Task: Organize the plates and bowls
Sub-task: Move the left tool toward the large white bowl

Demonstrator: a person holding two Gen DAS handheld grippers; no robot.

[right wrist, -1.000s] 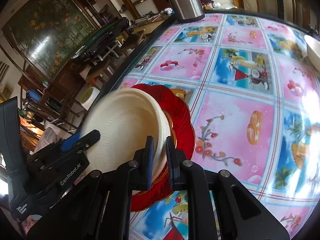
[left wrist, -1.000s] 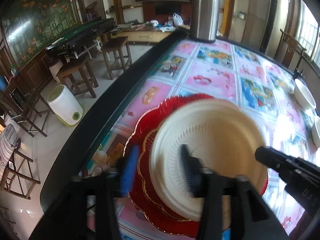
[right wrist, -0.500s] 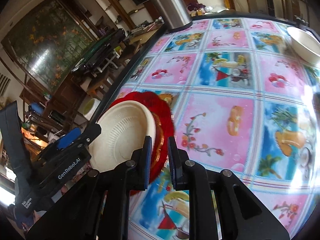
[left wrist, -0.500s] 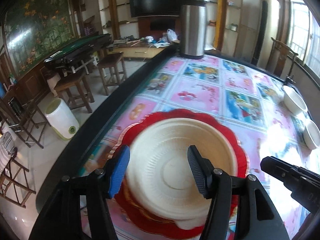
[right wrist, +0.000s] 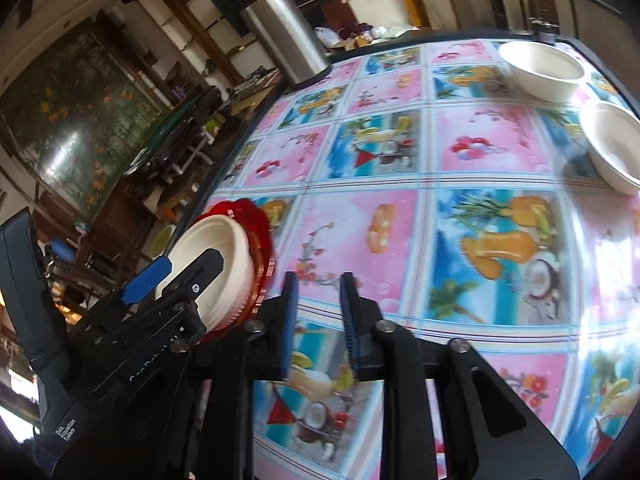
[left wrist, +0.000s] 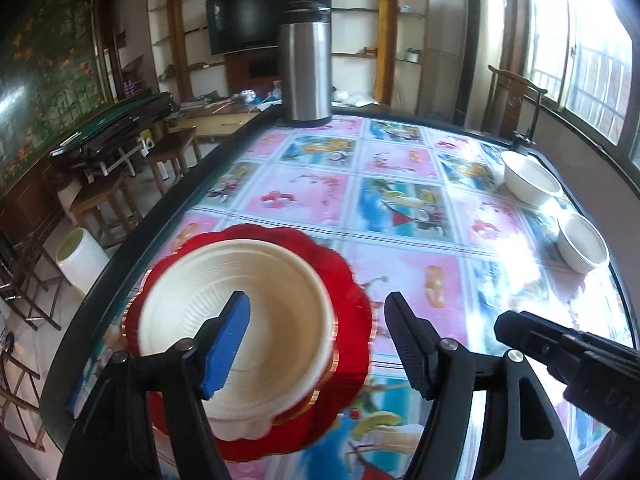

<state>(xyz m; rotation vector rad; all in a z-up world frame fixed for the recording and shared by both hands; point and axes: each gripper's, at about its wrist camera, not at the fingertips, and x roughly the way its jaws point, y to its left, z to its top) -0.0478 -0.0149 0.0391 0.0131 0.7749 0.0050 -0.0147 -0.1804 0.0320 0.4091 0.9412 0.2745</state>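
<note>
A cream bowl (left wrist: 240, 304) sits on a stack of red scalloped plates (left wrist: 348, 280) near the table's left edge; both show in the right wrist view, the bowl (right wrist: 216, 248) on the red plates (right wrist: 260, 220). My left gripper (left wrist: 320, 336) is open and empty above the bowl's right rim. My right gripper (right wrist: 318, 316) is open a little and empty, over the tablecloth to the right of the stack. Two white bowls (left wrist: 530, 178) (left wrist: 582, 242) stand at the far right; they also show in the right wrist view (right wrist: 540, 68) (right wrist: 616, 144).
A steel thermos (left wrist: 306, 76) stands at the table's far edge, also in the right wrist view (right wrist: 284, 44). The table (left wrist: 400, 200) has a colourful pictured cloth and a dark rim. Stools and a white bin (left wrist: 80, 256) stand on the floor to the left.
My right gripper let go of the cream bowl's rim, opened slightly and drew back to the right. My left gripper opened wider and rose. The bowl now rests on the red plates.
</note>
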